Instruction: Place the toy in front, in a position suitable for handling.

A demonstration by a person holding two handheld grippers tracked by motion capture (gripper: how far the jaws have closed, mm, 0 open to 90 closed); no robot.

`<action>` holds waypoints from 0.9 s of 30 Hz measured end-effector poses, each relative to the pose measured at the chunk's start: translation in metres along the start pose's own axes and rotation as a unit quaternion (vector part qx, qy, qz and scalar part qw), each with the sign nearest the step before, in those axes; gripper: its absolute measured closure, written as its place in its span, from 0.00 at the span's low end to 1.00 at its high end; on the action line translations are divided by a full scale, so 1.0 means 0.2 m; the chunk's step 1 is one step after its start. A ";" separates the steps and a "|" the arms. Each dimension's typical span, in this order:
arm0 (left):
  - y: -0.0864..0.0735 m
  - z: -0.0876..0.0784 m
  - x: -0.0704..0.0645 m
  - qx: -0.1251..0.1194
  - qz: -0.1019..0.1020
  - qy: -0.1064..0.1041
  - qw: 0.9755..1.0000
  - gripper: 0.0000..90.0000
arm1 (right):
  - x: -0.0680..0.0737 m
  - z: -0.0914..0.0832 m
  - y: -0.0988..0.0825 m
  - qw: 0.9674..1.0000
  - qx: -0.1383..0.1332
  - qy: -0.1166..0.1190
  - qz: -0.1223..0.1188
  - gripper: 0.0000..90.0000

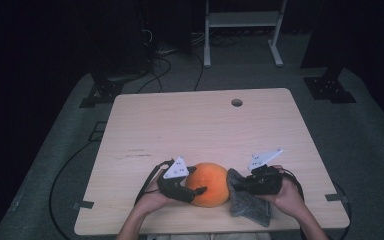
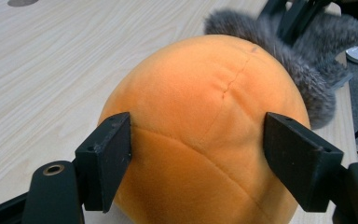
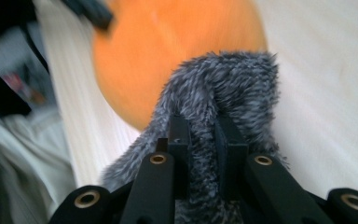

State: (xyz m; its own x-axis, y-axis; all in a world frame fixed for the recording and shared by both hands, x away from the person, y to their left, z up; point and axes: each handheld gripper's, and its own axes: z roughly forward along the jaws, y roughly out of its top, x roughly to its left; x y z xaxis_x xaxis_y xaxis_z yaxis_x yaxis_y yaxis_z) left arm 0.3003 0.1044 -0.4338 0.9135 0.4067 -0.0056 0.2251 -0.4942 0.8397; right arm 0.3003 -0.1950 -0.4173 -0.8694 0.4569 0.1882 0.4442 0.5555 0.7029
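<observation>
Orange plush is seen near the front edge of the pale wooden bench (image 1: 190, 125): a round orange ball (image 1: 211, 184) resting on the wood. It is flanked by the left gripper (image 1: 196, 191), whose jaws are set on either side of it, their pads against its flanks in the left gripper view, so the ball (image 2: 205, 130) is held between them. A grey furry cloth (image 1: 250, 202) is lying just beside the ball, touching it. A fold of this cloth (image 3: 223, 93) is pinched tightly between the narrowly closed jaws of the right gripper (image 1: 240, 186).
</observation>
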 end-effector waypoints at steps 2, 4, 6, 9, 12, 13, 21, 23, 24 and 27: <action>0.00 0.00 0.00 0.003 0.003 -0.003 1.000 0.27 | 0.01 -0.02 0.04 0.999 -0.037 0.004 -0.001 0.87; 0.01 0.00 -0.01 0.005 0.002 -0.017 1.000 0.27 | 0.03 -0.03 0.08 0.998 -0.060 0.004 -0.002 0.87; 0.02 -0.02 -0.01 0.010 0.012 -0.040 0.999 0.24 | 0.03 0.00 0.09 0.999 -0.052 0.006 -0.002 0.87; 0.04 -0.04 0.00 0.002 0.009 -0.050 0.999 0.20 | 0.03 0.06 0.07 0.999 -0.027 0.025 -0.006 0.87; 0.06 -0.03 0.01 -0.008 -0.011 -0.013 1.000 0.09 | 0.06 0.05 0.06 0.999 -0.011 0.035 -0.025 0.87; 0.06 -0.01 0.02 -0.005 -0.014 -0.011 1.000 0.07 | 0.07 0.05 0.05 0.999 -0.007 0.044 -0.030 0.87; 0.08 0.01 -0.05 -0.031 0.029 0.028 0.999 0.41 | 0.05 0.00 0.05 0.999 -0.024 0.014 -0.026 0.88; 0.11 0.01 -0.08 -0.061 0.063 0.065 0.994 0.43 | 0.05 -0.03 0.06 0.999 -0.039 -0.011 -0.023 0.88; 0.13 0.01 -0.10 -0.068 0.074 0.081 0.992 0.43 | 0.04 -0.05 0.06 0.998 -0.050 -0.015 -0.020 0.88; 0.12 0.04 -0.10 -0.066 0.085 0.088 0.990 0.42 | 0.03 -0.06 0.06 0.997 -0.068 -0.024 -0.007 0.88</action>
State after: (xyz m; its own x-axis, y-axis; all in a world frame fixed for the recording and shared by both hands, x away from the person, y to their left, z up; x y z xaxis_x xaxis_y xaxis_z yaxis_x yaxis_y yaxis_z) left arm 0.2897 0.0776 -0.4177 0.8590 0.4594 0.2259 0.0172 -0.4671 0.8841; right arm 0.2983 -0.1939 -0.3990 -0.8624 0.4848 0.1460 0.3955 0.4651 0.7920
